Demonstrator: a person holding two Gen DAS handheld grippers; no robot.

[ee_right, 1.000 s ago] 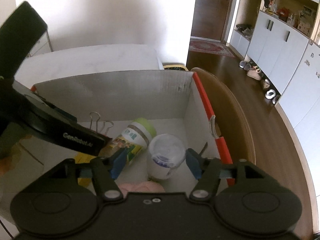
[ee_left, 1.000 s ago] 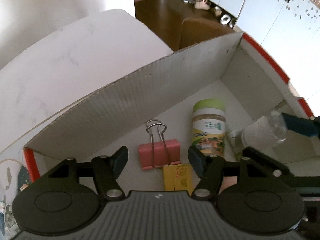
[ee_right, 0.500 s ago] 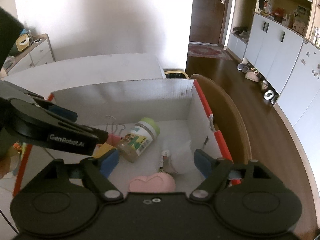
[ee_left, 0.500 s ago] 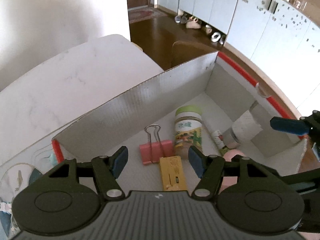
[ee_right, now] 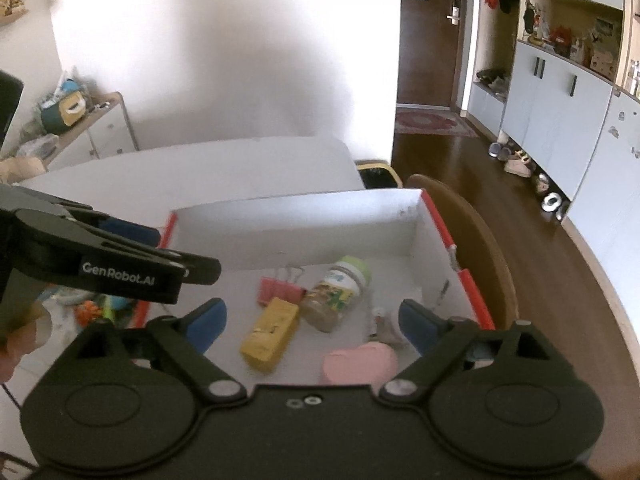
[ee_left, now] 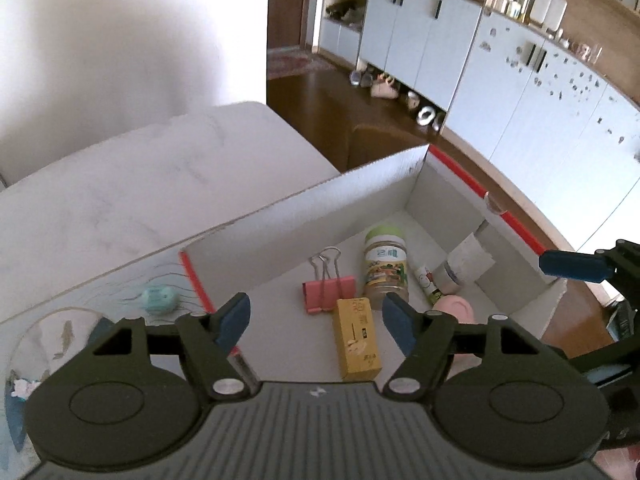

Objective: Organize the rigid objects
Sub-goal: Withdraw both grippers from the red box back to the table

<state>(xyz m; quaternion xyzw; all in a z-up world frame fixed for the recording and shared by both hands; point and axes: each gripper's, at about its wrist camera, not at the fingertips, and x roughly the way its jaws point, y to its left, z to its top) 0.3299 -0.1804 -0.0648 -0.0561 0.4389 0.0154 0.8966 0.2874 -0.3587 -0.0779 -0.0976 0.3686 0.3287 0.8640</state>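
Note:
A white cardboard box (ee_left: 320, 216) (ee_right: 296, 236) with red edges holds a pink binder clip (ee_left: 329, 293) (ee_right: 278, 290), a yellow box (ee_left: 357, 338) (ee_right: 270, 334), a green-lidded jar (ee_left: 386, 268) (ee_right: 336, 296) on its side, a small white bottle (ee_left: 466, 266) (ee_right: 386, 326), a thin tube (ee_left: 427, 285) and a pink heart-shaped thing (ee_left: 454, 307) (ee_right: 360, 362). My left gripper (ee_left: 316, 322) is open and empty above the box's near left part. My right gripper (ee_right: 312, 322) is open and empty above its near side.
The box stands on a white marble table (ee_left: 132, 184) (ee_right: 224, 168). A teal round object (ee_left: 159, 299) lies on a patterned mat left of the box. A wooden chair (ee_right: 476, 240) stands right of the box. Colourful small things (ee_right: 96, 308) lie left of the box.
Both grippers have risen and drawn back from the box. The right gripper let go of the white bottle, which now lies in the box's right corner.

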